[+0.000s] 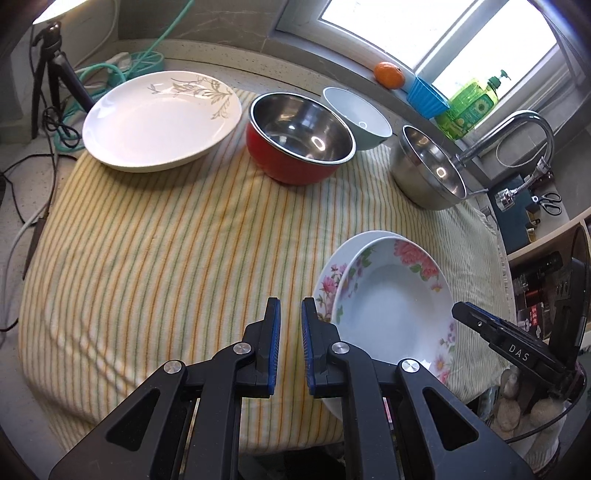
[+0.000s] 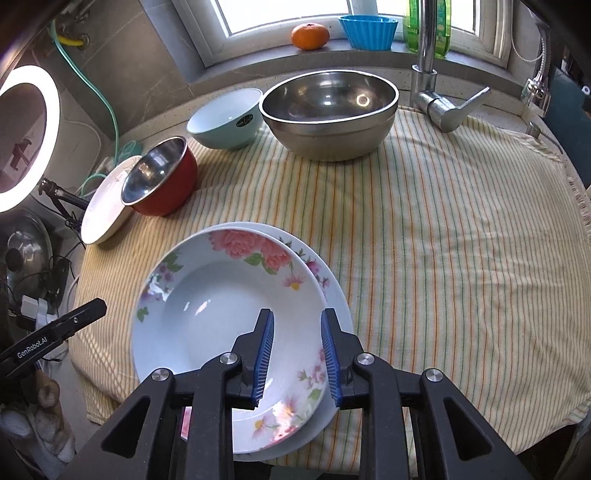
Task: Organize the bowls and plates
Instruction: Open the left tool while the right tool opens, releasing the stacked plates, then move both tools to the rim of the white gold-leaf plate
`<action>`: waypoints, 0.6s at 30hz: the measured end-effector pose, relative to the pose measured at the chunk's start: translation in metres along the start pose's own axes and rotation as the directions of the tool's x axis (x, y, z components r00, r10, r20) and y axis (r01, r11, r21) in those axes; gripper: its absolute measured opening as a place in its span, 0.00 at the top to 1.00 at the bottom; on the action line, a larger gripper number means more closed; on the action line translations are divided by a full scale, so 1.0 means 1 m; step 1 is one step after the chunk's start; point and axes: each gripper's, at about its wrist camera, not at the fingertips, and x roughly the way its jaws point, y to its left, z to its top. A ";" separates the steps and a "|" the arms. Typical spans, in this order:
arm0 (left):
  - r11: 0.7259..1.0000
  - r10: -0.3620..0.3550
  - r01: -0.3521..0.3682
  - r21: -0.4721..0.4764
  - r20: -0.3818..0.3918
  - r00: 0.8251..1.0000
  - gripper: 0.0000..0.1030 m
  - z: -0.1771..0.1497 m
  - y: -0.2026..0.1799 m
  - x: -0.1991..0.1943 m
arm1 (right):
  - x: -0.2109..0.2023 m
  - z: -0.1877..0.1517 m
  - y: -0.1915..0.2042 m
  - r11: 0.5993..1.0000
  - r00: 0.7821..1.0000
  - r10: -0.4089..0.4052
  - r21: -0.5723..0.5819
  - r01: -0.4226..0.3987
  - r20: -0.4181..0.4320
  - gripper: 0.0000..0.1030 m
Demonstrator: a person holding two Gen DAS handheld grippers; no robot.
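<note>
- Two floral plates [image 2: 221, 306], one stacked in the other, sit on the striped towel [image 2: 443, 277], near its front edge.
- Behind them: a red bowl [image 1: 299, 142] with a steel lining, a white leaf-print plate [image 1: 159, 122], a pale blue bowl [image 2: 225, 118] and a big steel bowl [image 2: 330, 110]; nothing lies between.
- The right gripper [image 2: 297, 354] reads "DAS"; its blue ribbed pads straddle the upper plate's rim, apart, not pressing.
- The left gripper [image 1: 291, 343] reads "GenRobot.AI"; nearly closed, empty, over the towel beside the plates.
- On the sill: an orange [image 2: 310, 36], a fluted blue cup [image 2: 369, 31], a green soap bottle [image 1: 471, 107].
</note>
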 end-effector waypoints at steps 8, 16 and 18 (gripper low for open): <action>0.996 0.016 -0.012 -0.093 0.048 0.999 0.91 0.013 0.046 -0.023 | -0.007 0.029 0.053 0.992 0.991 0.120 -0.042 -0.117 0.061 0.73; 0.978 0.060 -0.038 -0.203 0.103 0.993 0.90 0.023 0.100 -0.041 | 0.006 0.062 0.130 0.964 0.976 0.206 -0.187 -0.190 0.072 0.68; 0.970 0.064 -0.034 -0.241 0.115 0.991 0.90 0.027 0.113 -0.043 | 0.010 0.071 0.149 0.951 0.970 0.234 -0.221 -0.215 0.066 0.68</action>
